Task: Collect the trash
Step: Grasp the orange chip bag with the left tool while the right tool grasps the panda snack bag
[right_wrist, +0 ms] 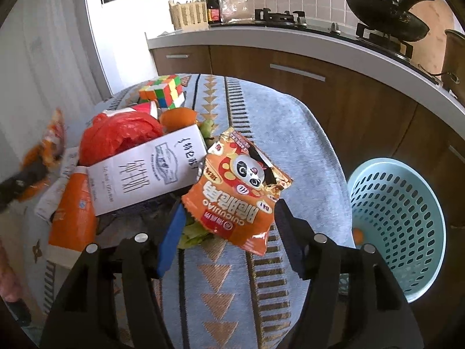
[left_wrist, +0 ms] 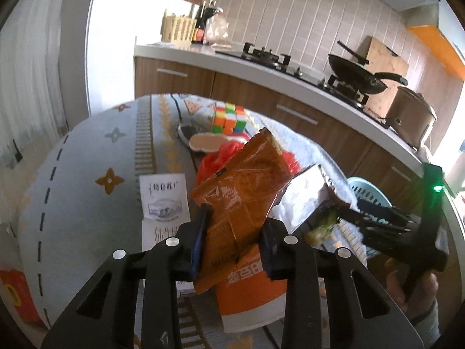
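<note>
The left tool (left_wrist: 232,238) is clamped on an orange snack wrapper (left_wrist: 241,192), its two pads pressed against the packet's lower half, the packet standing up and away from the tool with its torn top leaning toward the far side of the bench (left_wrist: 87,160).

The right tool (right_wrist: 229,226) has its pads spread apart around a second packet, the panda snack bag (right_wrist: 241,186); from its own camera I cannot tell whether either pad actually touches it. That bag's long axis runs from the tool's mouth up toward the far end of the bench, slightly tilted right, and it sits over some green leaf scraps (right_wrist: 191,237) near the bench's right edge.

What matters next, I'd judge, is the pale blue basket (right_wrist: 398,229): it stands on the floor just off the bench's right edge, on the right tool's side. The right tool is the nearer one; the left would have to cross over the heap of milk carton (right_wrist: 148,171) and red plastic bag (right_wrist: 116,136).
</note>
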`<move>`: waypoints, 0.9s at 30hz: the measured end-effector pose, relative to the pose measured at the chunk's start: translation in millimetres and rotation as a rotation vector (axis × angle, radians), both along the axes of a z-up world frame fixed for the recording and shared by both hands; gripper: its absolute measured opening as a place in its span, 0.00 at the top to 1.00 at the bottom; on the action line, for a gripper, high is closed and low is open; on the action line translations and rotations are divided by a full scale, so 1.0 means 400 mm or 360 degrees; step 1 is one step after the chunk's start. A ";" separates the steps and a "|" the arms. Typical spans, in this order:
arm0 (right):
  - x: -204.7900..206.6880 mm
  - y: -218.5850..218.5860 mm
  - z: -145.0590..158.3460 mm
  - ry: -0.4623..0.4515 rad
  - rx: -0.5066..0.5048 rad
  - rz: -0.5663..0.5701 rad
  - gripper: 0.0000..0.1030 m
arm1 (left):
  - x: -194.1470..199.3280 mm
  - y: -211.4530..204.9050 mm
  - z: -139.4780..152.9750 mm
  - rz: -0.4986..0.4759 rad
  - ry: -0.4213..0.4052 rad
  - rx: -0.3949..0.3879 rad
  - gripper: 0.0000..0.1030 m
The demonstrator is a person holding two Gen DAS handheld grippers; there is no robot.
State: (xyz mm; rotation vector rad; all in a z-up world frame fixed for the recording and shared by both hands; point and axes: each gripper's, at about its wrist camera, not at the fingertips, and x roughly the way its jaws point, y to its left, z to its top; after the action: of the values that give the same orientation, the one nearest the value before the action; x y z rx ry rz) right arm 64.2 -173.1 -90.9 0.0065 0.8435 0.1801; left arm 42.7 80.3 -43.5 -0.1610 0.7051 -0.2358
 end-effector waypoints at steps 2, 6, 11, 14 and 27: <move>0.013 0.006 -0.007 0.0011 -0.0033 -0.0003 0.43 | -0.001 -0.006 0.011 0.0000 -0.0015 0.0002 0.72; 0.037 -0.006 -0.015 0.0034 -0.0010 -0.0031 0.52 | 0.003 -0.032 0.021 -0.0017 -0.0017 0.0020 0.72; 0.045 -0.051 -0.012 0.0043 0.0093 -0.0069 0.66 | 0.006 -0.081 0.029 -0.0068 -0.0020 0.0055 0.72; 0.049 -0.086 -0.011 0.0045 0.0136 -0.0102 0.76 | 0.008 -0.107 0.031 -0.0097 -0.0026 0.0062 0.72; 0.000 -0.205 0.078 -0.0215 0.0068 -0.0264 0.99 | 0.051 -0.282 0.068 -0.0236 -0.0072 0.0089 0.72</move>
State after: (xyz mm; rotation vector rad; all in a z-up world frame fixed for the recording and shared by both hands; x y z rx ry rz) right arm 64.3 -255.0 -59.8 0.1030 0.7007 0.0419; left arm 63.2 -32.3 -16.1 -0.0496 0.6789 -0.3600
